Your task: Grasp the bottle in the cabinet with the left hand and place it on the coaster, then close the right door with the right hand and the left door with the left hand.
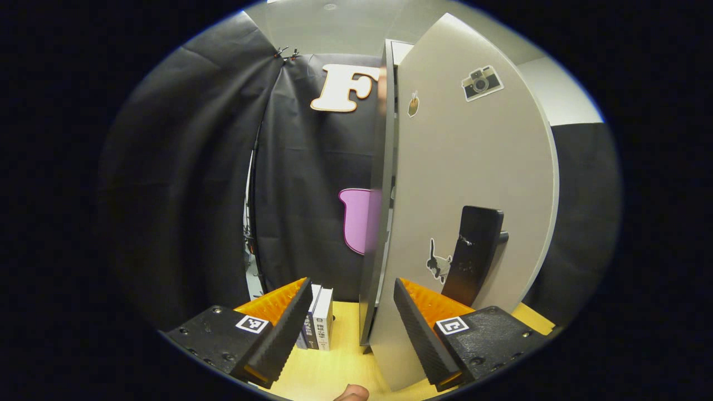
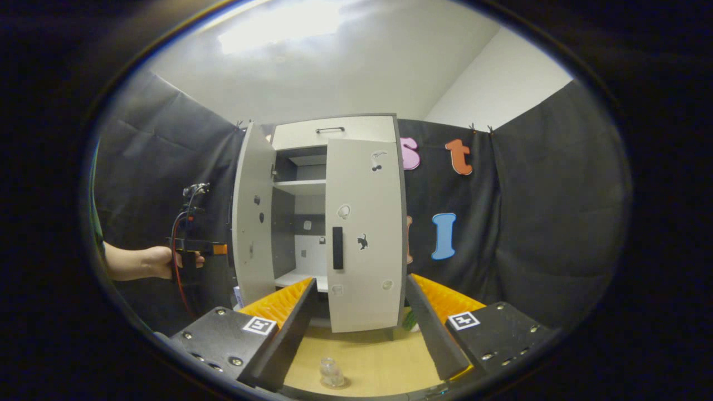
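Observation:
A small clear bottle [image 2: 332, 372] stands on the wooden table [image 2: 379, 356] in front of the grey cabinet [image 2: 334, 129]; I cannot make out a coaster under it. The cabinet's right door [image 2: 367, 267] lies across the right half of the front, shut or nearly so. The left door [image 2: 253, 245] swings wide open. My left gripper [image 2: 192, 248], held by a hand [image 2: 159, 262], sits just outside that door. In the left gripper view, the left gripper [image 1: 351, 328] is open, with the left door [image 1: 473, 167] and its black handle [image 1: 473, 253] close ahead. My right gripper [image 2: 359, 328] is open and empty above the bottle.
Two books [image 1: 320, 317] stand upright on the table beside the cabinet's left side. Something green [image 2: 411, 320] peeks out at the cabinet's lower right corner. Inside, a shelf [image 2: 303, 186] and the cabinet floor [image 2: 295, 278] show bare. Black cloth walls close in the booth.

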`<state>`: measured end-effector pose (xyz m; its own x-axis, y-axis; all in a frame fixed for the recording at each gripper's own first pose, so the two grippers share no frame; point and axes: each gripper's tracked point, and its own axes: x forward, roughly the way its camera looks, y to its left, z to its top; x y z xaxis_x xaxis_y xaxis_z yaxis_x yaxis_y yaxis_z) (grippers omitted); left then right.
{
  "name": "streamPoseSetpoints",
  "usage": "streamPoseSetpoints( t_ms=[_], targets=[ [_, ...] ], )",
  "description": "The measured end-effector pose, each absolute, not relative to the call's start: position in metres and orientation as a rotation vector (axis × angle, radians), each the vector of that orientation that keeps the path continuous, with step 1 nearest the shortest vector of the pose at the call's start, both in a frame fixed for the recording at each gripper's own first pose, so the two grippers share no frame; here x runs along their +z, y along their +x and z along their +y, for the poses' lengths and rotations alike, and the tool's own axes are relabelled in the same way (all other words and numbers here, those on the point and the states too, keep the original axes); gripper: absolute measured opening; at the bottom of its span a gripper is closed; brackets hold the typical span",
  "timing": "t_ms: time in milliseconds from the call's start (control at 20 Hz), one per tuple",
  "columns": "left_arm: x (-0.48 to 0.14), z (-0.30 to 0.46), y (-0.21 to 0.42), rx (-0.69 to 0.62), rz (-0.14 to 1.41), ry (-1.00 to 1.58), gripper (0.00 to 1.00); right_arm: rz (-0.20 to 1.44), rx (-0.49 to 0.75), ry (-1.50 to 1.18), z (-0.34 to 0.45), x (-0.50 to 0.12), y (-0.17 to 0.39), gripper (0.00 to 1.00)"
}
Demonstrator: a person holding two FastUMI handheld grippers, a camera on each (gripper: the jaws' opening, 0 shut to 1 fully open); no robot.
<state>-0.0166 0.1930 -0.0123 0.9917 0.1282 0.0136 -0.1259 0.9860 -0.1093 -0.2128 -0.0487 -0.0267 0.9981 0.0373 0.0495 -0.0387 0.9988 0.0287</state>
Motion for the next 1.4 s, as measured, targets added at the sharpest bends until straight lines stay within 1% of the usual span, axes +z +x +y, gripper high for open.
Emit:
streamPoseSetpoints(
  t_ms=[300,550,800,1150,1400],
  targets=[
    [-0.01,0.172,-0.011,0.111,-0.029,-0.097,0.94,-0.045,0.043,0.022,-0.052,-0.032,-0.199,0.96],
    [-0.016,0.172,0.0,0.129,-0.007,-0.139,0.94,-0.025,0.029,0.008,-0.062,-0.039,-0.189,0.96],
    [-0.016,0.159,0.01,0.104,-0.01,-0.131,0.94,-0.015,0.02,0.023,-0.07,-0.047,-0.17,0.97],
    [-0.018,0.118,0.037,0.038,0.006,-0.159,0.94,-0.012,0.007,0.015,-0.086,-0.053,-0.14,0.97],
    [-0.017,0.076,0.05,-0.019,0.02,-0.127,0.94,-0.023,-0.009,0.028,-0.101,-0.049,-0.134,0.96]
  ],
)
